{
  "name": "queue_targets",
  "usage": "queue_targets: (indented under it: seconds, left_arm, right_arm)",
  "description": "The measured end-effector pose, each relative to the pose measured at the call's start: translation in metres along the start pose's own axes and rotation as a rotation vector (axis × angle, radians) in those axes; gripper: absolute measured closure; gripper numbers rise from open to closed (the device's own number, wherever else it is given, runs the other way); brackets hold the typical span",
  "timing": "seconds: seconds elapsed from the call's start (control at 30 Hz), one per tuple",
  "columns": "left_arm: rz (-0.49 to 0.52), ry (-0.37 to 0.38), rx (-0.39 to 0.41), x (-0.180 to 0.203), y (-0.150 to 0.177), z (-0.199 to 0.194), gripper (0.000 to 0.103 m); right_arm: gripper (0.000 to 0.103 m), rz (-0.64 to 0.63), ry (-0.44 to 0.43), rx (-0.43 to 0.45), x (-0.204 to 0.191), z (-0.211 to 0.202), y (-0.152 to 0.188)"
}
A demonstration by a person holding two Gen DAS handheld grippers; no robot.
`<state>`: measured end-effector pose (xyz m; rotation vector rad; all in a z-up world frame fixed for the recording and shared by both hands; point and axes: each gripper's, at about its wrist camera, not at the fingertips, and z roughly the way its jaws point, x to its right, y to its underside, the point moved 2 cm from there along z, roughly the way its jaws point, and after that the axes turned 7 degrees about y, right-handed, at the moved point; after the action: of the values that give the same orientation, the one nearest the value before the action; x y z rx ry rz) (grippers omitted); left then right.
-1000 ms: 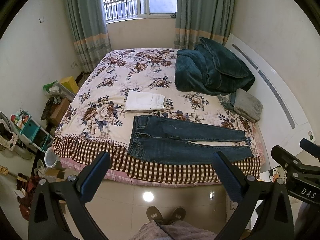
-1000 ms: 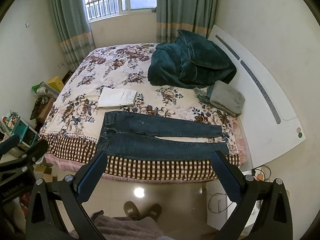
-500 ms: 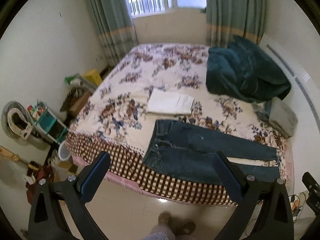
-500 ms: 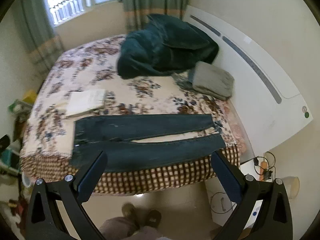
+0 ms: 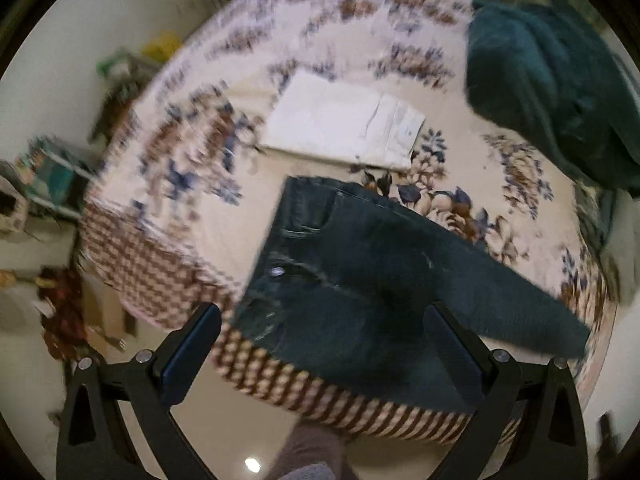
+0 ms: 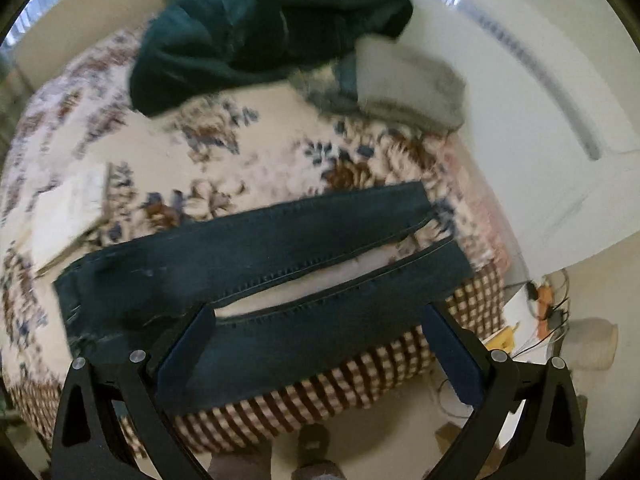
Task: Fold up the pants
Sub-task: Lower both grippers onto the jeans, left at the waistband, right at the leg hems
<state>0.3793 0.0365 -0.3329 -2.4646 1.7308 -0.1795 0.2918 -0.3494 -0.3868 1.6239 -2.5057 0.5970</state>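
Across the lower middle of both blurred wrist views lies a pair of dark blue jeans, spread flat along the near edge of a bed with a floral sheet and a brown checked border. From the left wrist, the waistband sits at centre frame and the legs run off toward the lower right. From the right wrist, the jeans show both legs side by side, running from the waist at left to the hems at right of centre, with a pale strip of sheet between them.

The left gripper hovers above the waist end, jaws spread wide, grasping nothing. The right gripper hovers above the nearer leg, jaws likewise spread wide and empty.

A folded white garment rests just beyond the waistband, at upper centre of the left view. A dark teal blanket is heaped at the top of the right view, with a grey folded cloth touching it on the right. A foot shows at bottom centre.
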Motion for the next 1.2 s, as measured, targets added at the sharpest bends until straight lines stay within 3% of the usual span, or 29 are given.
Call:
queue_targets:
  seconds: [0.13, 0.27, 0.47, 0.6, 0.73, 0.83, 0.9, 0.93, 1.07, 1.2]
  left_arm:
    - [-0.124, 0.011, -0.104, -0.003, -0.054, 0.088, 0.0]
    - [-0.234, 0.004, -0.154, -0.004, -0.099, 0.171, 0.0]
    - [-0.303, -0.054, -0.28, 0.006, -0.131, 0.283, 0.0]
    - [-0.287, -0.132, -0.316, 0.01, -0.125, 0.312, 0.003]
    - [-0.258, -0.146, -0.303, 0.011, -0.115, 0.316, 0.005]
    - [-0.264, -0.12, -0.271, 0.008, -0.108, 0.311, 0.022]
    - [-0.252, -0.1, -0.248, 0.009, -0.104, 0.305, 0.056]
    - [-0.243, -0.095, -0.237, 0.009, -0.102, 0.3, 0.061]
    - [-0.27, 0.009, -0.191, -0.002, -0.091, 0.273, 0.079]
    - [-0.293, 0.12, -0.113, -0.015, -0.066, 0.226, 0.088]
  right_arm:
    - [0.0, 0.044, 0.012, -0.11, -0.032, 0.096, -0.039]
    - [0.0, 0.13, 0.023, -0.177, -0.047, 0.18, -0.075]
    - [0.0, 0.215, 0.05, -0.293, -0.049, 0.291, -0.113]
    - [0.0, 0.29, 0.082, -0.375, -0.03, 0.335, -0.12]
    - [0.0, 0.383, 0.133, -0.445, -0.009, 0.364, -0.125]
    - [0.001, 0.461, 0.126, -0.492, 0.003, 0.38, -0.126]
    - [0.02, 0.508, 0.092, -0.535, 0.008, 0.39, -0.123]
    - [0.027, 0.519, 0.078, -0.546, 0.009, 0.392, -0.121]
    - [0.087, 0.544, -0.014, -0.53, 0.012, 0.382, -0.114]
    - [0.095, 0.538, -0.075, -0.476, 0.015, 0.345, -0.108]
